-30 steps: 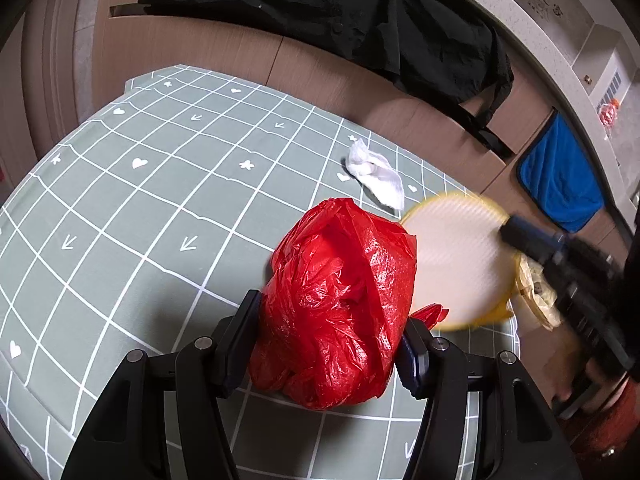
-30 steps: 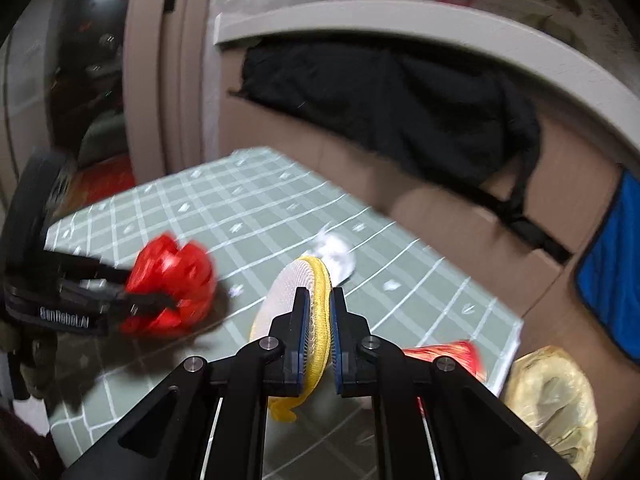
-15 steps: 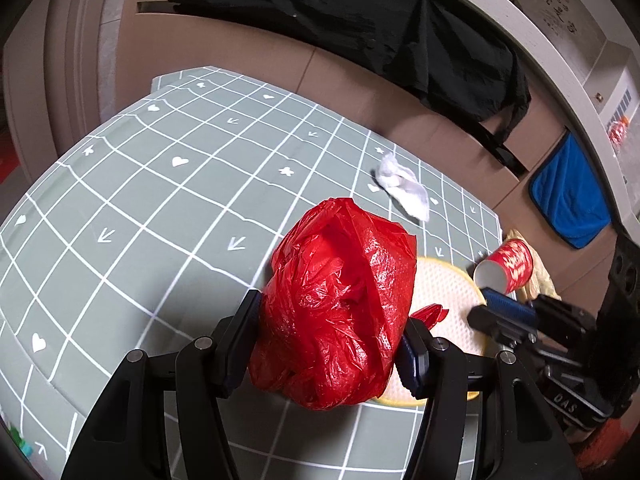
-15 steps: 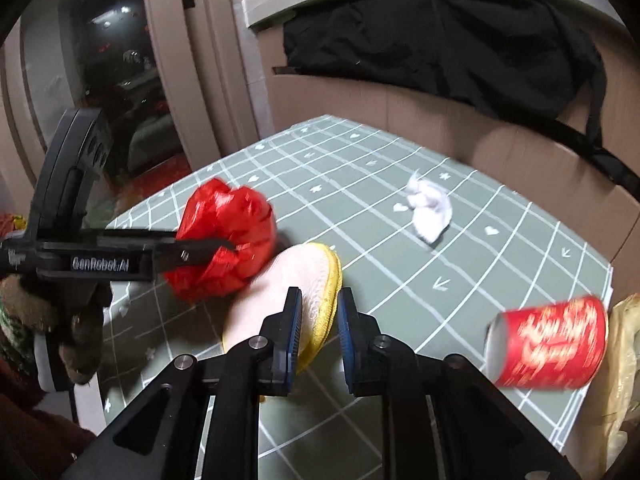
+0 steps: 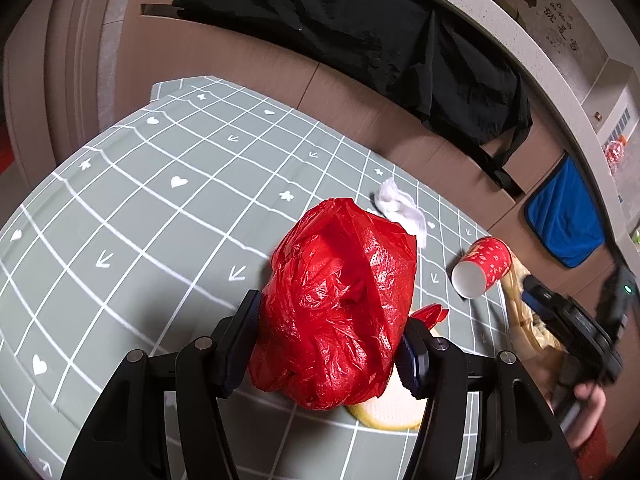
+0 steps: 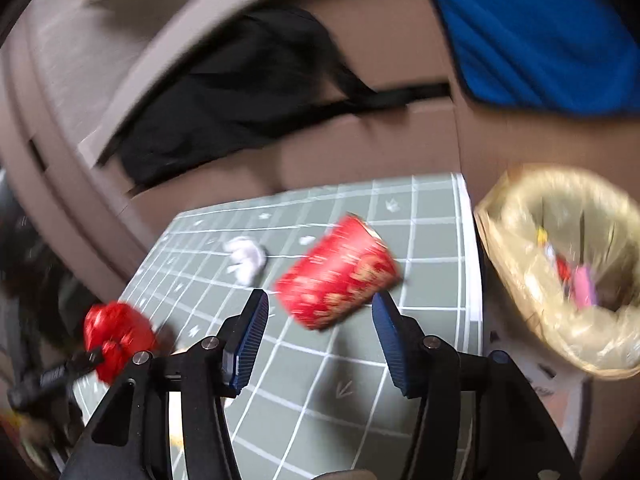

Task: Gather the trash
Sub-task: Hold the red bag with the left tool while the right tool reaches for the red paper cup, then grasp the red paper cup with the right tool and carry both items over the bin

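Worktop [image 5: 120, 232] carried all loose trash; a lined bin [image 6: 568, 272] stood just off its right edge, already holding some scraps.

Red bag [image 5: 336, 312]: largest item. Crumpled thin plastic, judged very light, soft and slippery; it would collapse under pressure, so a grip across the bunched middle suits it. The left hand-held gripper [image 5: 332, 344] had exactly that hold, its pads pressed into both sides of the bag at a mid-wide opening, with the bag above the worktop's near part.

Round pad [image 5: 392, 408]: white face, yellow rim, lying flat on the worktop partly under the bag. Judged light and flexible; best pinched at the rim.

Cup [image 6: 340, 272]: red paper, on its side near the worktop's right edge, mouth toward the left gripper. Judged light, thin-walled, easily crushed and prone to roll. A gentle hold across the body seems safest.

The right hand-held gripper [image 6: 316, 336] stood wide, holding nothing; its jaws had just been opening. The cup lay ahead, beyond the tips, not between the pads. View blurred.

Tissue [image 5: 400, 208]: small white wad farther back. Judged nearly weightless and soft; any pinch on its bulk would do.
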The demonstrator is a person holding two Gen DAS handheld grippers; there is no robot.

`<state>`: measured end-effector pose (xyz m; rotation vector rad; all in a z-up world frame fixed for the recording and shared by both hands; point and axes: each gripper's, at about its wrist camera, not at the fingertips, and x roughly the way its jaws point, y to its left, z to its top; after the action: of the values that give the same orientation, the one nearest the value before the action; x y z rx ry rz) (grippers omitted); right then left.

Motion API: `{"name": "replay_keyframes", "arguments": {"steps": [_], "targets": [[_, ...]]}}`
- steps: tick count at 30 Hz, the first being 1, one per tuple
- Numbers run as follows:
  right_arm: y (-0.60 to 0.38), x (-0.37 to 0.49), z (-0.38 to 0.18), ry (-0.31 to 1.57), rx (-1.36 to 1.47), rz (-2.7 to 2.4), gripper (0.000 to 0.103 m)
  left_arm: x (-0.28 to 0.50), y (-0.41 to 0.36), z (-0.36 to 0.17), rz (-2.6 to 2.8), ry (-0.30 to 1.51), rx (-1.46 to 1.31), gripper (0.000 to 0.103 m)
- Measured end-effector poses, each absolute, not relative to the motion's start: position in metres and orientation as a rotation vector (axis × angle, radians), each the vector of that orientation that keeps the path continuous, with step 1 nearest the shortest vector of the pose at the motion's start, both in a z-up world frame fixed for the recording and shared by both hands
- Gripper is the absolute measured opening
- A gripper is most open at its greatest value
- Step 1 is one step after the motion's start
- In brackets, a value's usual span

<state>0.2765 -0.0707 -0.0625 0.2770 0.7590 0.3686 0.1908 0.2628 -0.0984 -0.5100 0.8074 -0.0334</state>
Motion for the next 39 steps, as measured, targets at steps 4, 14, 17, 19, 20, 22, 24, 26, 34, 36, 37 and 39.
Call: {"name": "replay_keyframes", "arguments": {"steps": [4,14,17,19,20,22,24,26,34,36,37,39], "targets": [[-0.058,0.322,-0.076,0.832,0.332,0.369,0.053,0.202,0.265,-0.093,-0.035,0.798,-0.492,0.06],[0.004,0.392,-0.105,0.96,0.247,0.408,0.061,0.223,0.282,-0.093,-0.005,0.798,-0.486,0.06],[0.007,0.386,-0.101,0.93,0.208,0.443,0.059,0.226,0.277,-0.088,-0.009,0.789,-0.471,0.06],[0.002,0.376,-0.088,0.866,0.181,0.454,0.059,0.228,0.268,-0.079,-0.019,0.774,-0.452,0.06],[-0.002,0.372,-0.083,0.843,0.175,0.458,0.058,0.23,0.264,-0.075,-0.024,0.766,-0.446,0.06],[-0.013,0.359,-0.064,0.781,0.15,0.465,0.058,0.233,0.25,-0.061,-0.039,0.737,-0.422,0.06],[-0.023,0.347,-0.046,0.726,0.122,0.464,0.058,0.236,0.233,-0.046,-0.059,0.703,-0.389,0.06],[-0.037,0.332,-0.025,0.659,0.091,0.456,0.058,0.24,0.214,-0.031,-0.079,0.666,-0.358,0.06],[-0.11,0.29,0.041,0.475,0.048,0.407,0.058,0.256,0.113,0.034,-0.157,0.501,-0.232,0.06],[-0.132,0.283,0.052,0.445,0.044,0.38,0.058,0.259,0.09,0.044,-0.177,0.472,-0.217,0.06],[-0.147,0.279,0.057,0.43,0.041,0.361,0.058,0.262,0.078,0.049,-0.19,0.46,-0.213,0.06],[-0.172,0.274,0.064,0.411,0.039,0.33,0.059,0.265,0.058,0.055,-0.209,0.445,-0.207,0.06]]}}
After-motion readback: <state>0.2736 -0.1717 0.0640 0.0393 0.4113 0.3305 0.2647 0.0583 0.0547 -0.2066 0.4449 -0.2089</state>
